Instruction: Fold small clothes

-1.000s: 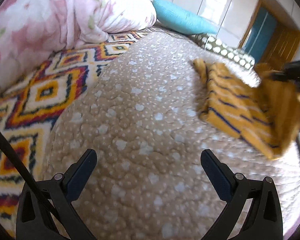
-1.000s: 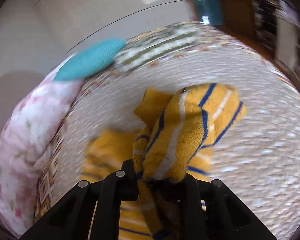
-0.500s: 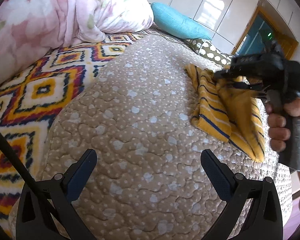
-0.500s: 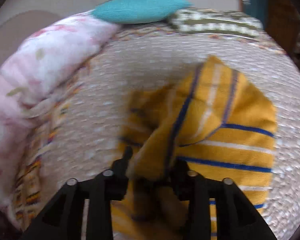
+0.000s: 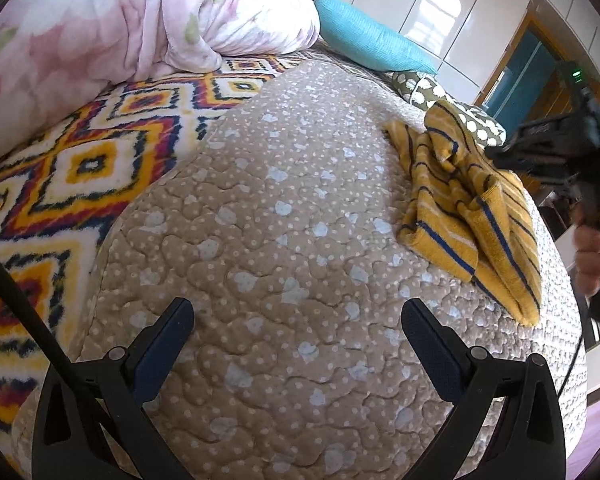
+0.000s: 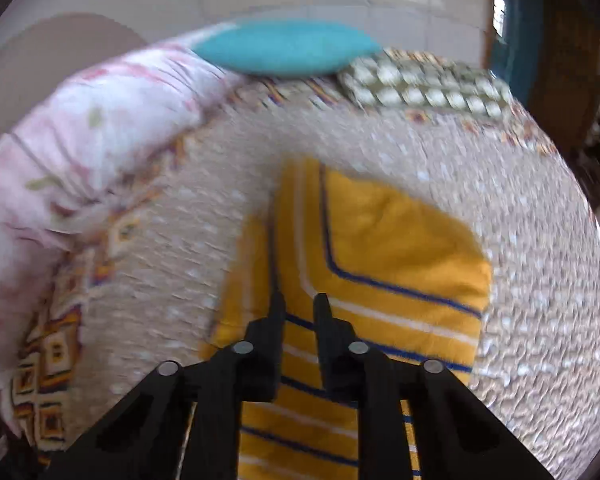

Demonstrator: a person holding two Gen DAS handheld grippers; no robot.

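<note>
Striped garment [image 6: 380, 264] lies crumpled on quilt [image 5: 260, 240], under right gripper [image 6: 300, 300]; its jaws just closed narrow, nothing pinched. Left gripper [image 5: 298, 320] wide open, empty, garment well apart.

Left gripper [image 5: 298, 344] low in frame, jaws wide apart, empty. Right gripper [image 6: 299, 304] lower centre, jaws just closing, narrow gap, nothing between.

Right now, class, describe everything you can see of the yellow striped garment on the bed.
The yellow striped garment looks like soft terry knit, mustard with thin navy and white stripes. It lies partly folded and rumpled on the beige dotted quilt, toward its far right side in the left wrist view. The right gripper hangs over it, jaws nearly together after closing, with no cloth visibly pinched between them.
</note>
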